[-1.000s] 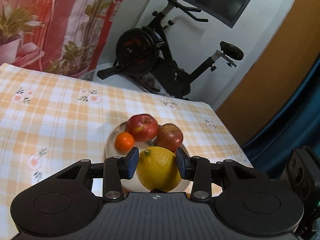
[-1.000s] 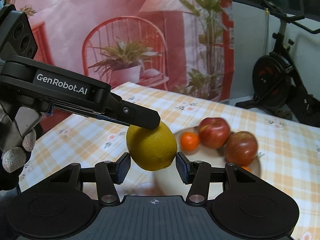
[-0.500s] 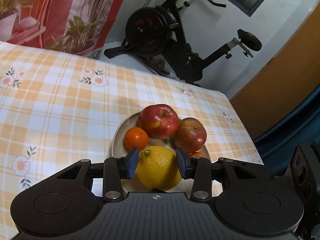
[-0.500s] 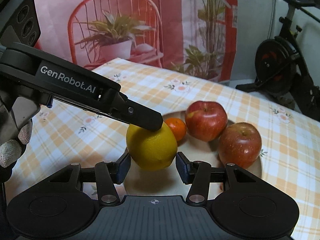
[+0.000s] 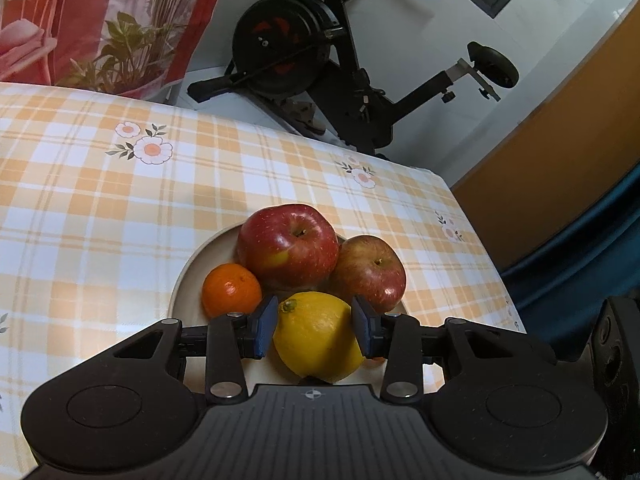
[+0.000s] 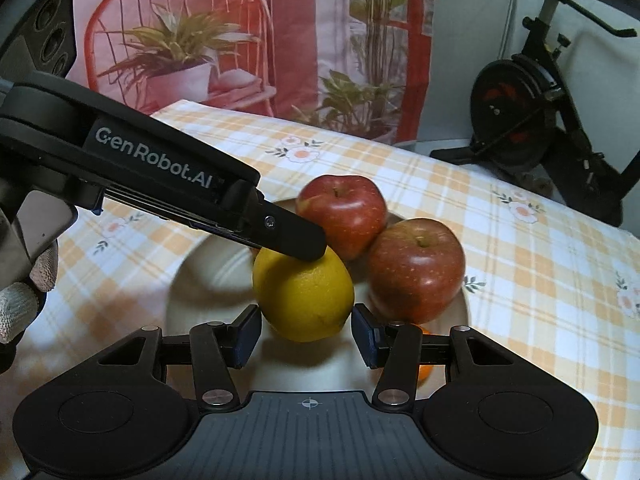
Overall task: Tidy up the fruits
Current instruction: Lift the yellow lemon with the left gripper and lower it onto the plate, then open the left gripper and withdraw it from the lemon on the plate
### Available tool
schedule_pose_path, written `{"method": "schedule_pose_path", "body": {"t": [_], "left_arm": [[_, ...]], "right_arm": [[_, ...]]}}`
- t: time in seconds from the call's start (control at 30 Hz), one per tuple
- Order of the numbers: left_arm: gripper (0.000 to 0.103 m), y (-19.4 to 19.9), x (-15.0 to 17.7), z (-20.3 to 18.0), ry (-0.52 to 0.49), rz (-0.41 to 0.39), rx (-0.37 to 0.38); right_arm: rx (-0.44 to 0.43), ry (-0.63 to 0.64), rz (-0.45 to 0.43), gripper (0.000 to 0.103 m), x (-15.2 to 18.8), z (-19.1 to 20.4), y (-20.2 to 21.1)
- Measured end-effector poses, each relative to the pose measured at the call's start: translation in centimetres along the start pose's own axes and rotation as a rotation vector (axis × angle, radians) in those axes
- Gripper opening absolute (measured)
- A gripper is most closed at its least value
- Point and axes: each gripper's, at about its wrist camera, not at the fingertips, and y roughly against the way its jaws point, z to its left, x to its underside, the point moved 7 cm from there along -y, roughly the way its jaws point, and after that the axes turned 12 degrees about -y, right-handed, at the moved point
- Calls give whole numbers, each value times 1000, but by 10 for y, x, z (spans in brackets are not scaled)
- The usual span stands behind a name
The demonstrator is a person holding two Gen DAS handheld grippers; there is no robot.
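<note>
A yellow lemon (image 5: 318, 336) is held between the blue pads of my left gripper (image 5: 314, 330), just above the near side of a white plate (image 5: 188, 276). On the plate sit two red apples (image 5: 288, 246) (image 5: 368, 272) and a small orange (image 5: 231, 290). In the right wrist view the lemon (image 6: 304, 296) hangs over the plate (image 6: 208, 264) under the left gripper's finger (image 6: 288, 236). My right gripper (image 6: 306, 338) is open, its pads either side of the lemon's lower part with gaps. Both apples (image 6: 344, 214) (image 6: 416, 276) show behind.
The plate stands on a table with an orange checked floral cloth (image 5: 80, 208). Its far edge and right edge are close. An exercise bike (image 5: 320, 60) stands beyond the table. A printed curtain (image 6: 240, 40) hangs behind. A second small orange (image 6: 424, 372) peeks out by the right finger.
Both grippers have moved forward and down toward the plate. The lemon, still held by the left gripper, has come from beside the plate to just over its near side.
</note>
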Motion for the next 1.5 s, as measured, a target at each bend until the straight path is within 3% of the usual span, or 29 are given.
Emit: {"method": "schedule_pose_path", "body": {"t": [0.67,0.97,1.27,1.5], "left_arm": [[42,24,-3,10,24,-34,-65],[42,56,3,0,-39,-64,-148],[42,87,24,-21,-113,-110,-278],[42,96,47,-38,-98,-128,-293]], "right_arm": [[58,42,-41,45,-6,1,-1],[10,25,-110,46,-6,5,35],[-26,-41,-212,46,26,-10,77],[-39,-122,-261,46,62,-31,105]]}}
